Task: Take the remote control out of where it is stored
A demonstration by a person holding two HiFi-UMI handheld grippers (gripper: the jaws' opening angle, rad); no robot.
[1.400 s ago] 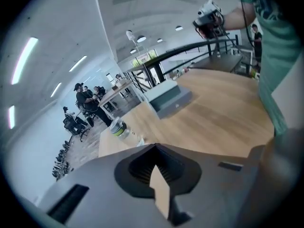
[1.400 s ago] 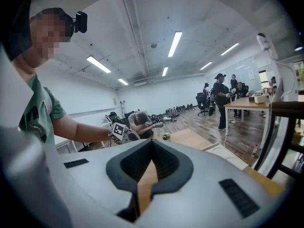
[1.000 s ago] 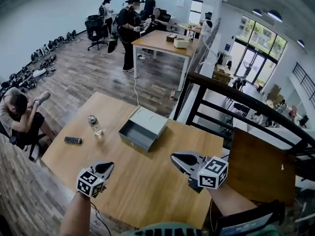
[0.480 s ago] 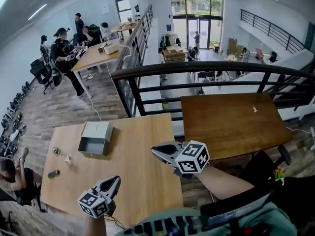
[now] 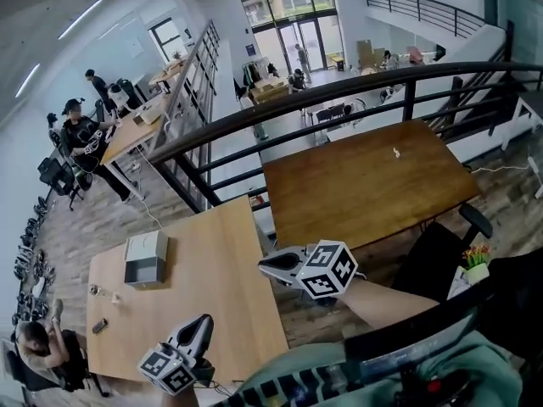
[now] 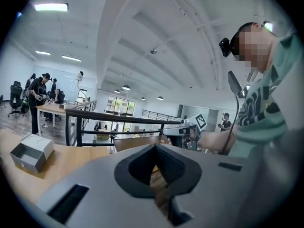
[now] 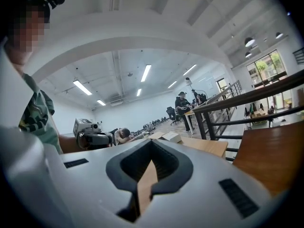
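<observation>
The small dark remote control (image 5: 100, 325) lies on the light wooden table (image 5: 212, 295) near its far left end, outside the grey drawer box (image 5: 146, 259), whose drawer stands open. The box also shows in the left gripper view (image 6: 32, 152) and the right gripper view (image 7: 171, 137). My left gripper (image 5: 204, 322) is shut and empty by the table's near edge. My right gripper (image 5: 265, 264) is shut and empty at the table's right edge. Both are far from the remote. Each gripper's own view shows its jaws together, left gripper (image 6: 154, 146) and right gripper (image 7: 151, 140).
A small clear bottle (image 5: 112, 296) lies between the box and the remote. A darker wooden table (image 5: 365, 181) stands to the right, behind a black railing (image 5: 339, 91). People work at a far desk (image 5: 127, 130); one person (image 5: 34, 346) sits by the table's left end.
The head view has swung to the right, so the table, box and remote now sit at the far left. Both grippers stay shut and empty, now more to the right.
</observation>
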